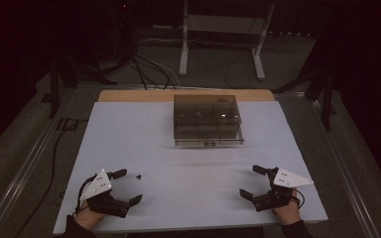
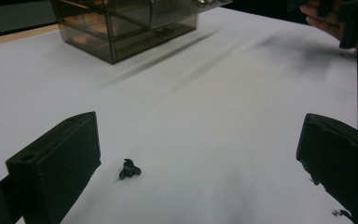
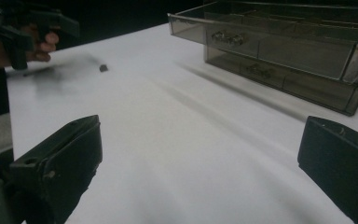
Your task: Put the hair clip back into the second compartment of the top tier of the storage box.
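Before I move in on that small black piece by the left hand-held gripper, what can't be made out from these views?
- Small black part: too small and dark in every view to tell what it is.
- Drawer box contents: smoked walls and dim light hide them; its top is cut off in both gripper views.
- Left hand-held gripper: open, its hand cropped by the high view's bottom edge.

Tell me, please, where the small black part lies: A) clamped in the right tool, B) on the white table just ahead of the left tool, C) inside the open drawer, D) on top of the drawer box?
B: the small black part lies loose on the white table, just ahead of the open left tool, far from the smoky drawer box.
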{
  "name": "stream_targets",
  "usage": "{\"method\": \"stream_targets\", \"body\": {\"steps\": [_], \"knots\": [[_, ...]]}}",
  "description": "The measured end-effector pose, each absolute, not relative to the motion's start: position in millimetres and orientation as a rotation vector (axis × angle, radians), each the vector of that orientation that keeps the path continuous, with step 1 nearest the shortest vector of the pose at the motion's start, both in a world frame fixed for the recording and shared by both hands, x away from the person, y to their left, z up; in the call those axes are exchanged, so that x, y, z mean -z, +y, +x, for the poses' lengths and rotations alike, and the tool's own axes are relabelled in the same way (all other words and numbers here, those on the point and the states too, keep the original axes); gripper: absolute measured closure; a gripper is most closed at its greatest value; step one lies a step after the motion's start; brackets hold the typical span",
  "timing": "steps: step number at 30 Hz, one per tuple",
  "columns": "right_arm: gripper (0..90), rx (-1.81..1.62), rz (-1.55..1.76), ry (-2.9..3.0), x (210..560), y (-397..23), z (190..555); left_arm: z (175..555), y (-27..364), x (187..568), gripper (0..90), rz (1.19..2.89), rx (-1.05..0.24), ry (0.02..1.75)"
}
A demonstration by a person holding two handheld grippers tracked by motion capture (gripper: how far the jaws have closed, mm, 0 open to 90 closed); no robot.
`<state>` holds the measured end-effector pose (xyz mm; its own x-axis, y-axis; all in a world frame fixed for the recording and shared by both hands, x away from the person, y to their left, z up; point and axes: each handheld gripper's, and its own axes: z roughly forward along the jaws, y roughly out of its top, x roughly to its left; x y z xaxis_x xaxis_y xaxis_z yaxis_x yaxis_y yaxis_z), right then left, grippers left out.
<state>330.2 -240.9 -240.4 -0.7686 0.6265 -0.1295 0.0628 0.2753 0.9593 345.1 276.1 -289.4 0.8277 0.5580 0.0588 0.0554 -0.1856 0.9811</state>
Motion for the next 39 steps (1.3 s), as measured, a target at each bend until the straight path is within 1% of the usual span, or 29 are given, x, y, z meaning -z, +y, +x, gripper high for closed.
{"method": "stream_targets", "body": {"steps": [11,20,24,29,32,39], "knots": [[0.0,-1.552,0.616,2.085,241.1,-239.8,330.2,341.5,274.3,283.7,0.6,1.734,-0.483,0.452],[0.0,-1.595,0.608,2.066,235.4,-237.8,327.2,329.6,266.1,267.2,0.5,1.780,-0.457,0.357],[0.0,-1.610,0.612,2.064,235.1,-237.6,327.3,327.0,263.4,260.0,0.6,1.772,-0.443,0.329],[0.0,-1.631,0.625,2.053,234.3,-239.1,327.4,326.4,261.7,254.5,0.5,1.774,-0.446,0.331],[0.0,-1.640,0.627,2.045,234.0,-240.6,327.3,327.7,263.0,248.5,0.5,1.745,-0.441,0.342],[0.0,-1.650,0.637,2.037,233.5,-241.2,326.9,333.4,263.3,239.6,0.6,1.710,-0.475,0.378]]}}
